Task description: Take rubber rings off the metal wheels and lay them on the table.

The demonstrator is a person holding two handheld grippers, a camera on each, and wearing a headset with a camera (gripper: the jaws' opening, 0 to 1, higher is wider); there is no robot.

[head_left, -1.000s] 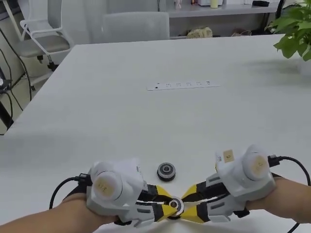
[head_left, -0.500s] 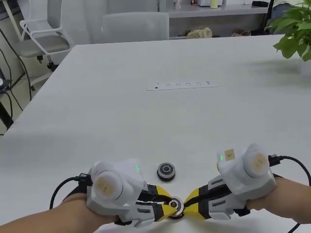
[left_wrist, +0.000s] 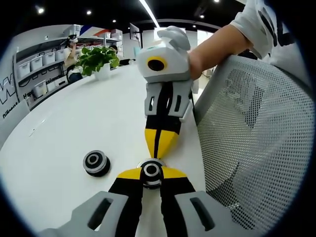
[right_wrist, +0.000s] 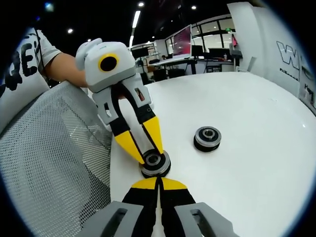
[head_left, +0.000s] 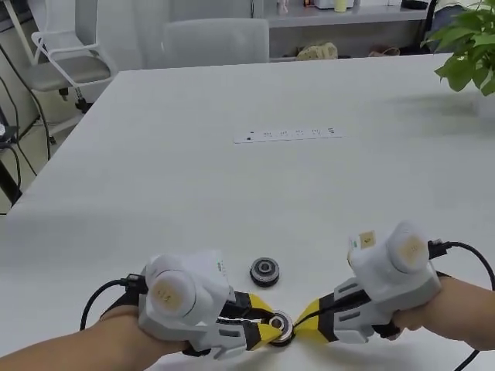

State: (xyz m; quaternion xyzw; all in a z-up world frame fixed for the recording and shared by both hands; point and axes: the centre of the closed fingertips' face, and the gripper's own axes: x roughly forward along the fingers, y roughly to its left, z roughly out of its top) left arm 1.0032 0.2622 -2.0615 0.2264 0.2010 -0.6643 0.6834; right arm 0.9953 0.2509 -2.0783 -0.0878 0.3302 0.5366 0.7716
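Found left hand-held gripper (left_wrist: 151, 174) clamped on wheel (right_wrist: 155, 162). Noted right hand-held gripper (right_wrist: 159, 180), spread a second ago, now pinched together at rim just ahead; expect ring (right_wrist: 154, 173) peel starting.

Bright even overhead light; fisheye edges warped.

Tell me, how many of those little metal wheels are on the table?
2. A free wheel lies on the table; a clamped wheel sits in the left tongs, the right tongs touching its rim. None seems hidden.
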